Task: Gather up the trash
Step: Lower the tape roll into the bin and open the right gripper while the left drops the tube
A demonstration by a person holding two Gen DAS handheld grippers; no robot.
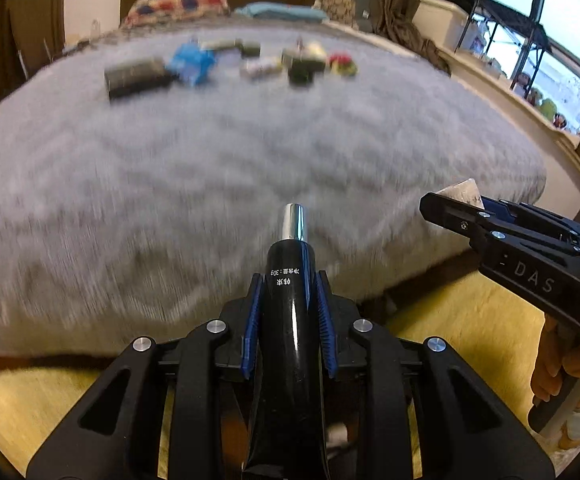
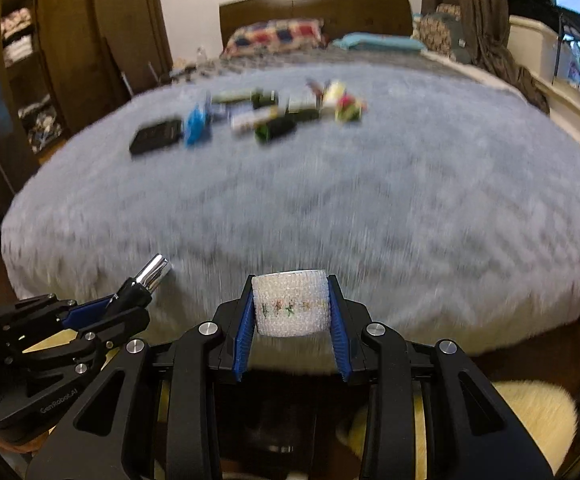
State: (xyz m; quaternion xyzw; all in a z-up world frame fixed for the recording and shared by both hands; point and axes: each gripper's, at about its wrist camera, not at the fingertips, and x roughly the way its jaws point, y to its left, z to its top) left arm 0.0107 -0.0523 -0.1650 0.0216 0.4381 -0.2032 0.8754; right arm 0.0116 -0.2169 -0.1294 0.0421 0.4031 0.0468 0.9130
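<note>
My left gripper (image 1: 288, 292) is shut on a black tube with a silver cap (image 1: 290, 280), held over the near edge of the bed. It also shows in the right wrist view (image 2: 146, 280). My right gripper (image 2: 290, 296) is shut on a white bubble-wrap roll (image 2: 290, 304); in the left wrist view the right gripper (image 1: 449, 206) holds it at the right. Several pieces of trash lie far off on the grey fluffy blanket (image 1: 250, 152): a black box (image 1: 136, 76), a blue wrapper (image 1: 192, 64), a red-green wrapper (image 1: 343, 64).
Pillows (image 1: 178, 4) lie by the wooden headboard. A wardrobe (image 2: 70, 48) stands to the left of the bed. A window sill (image 1: 521, 92) runs along the right. A yellow fluffy surface (image 1: 461, 320) lies below the grippers.
</note>
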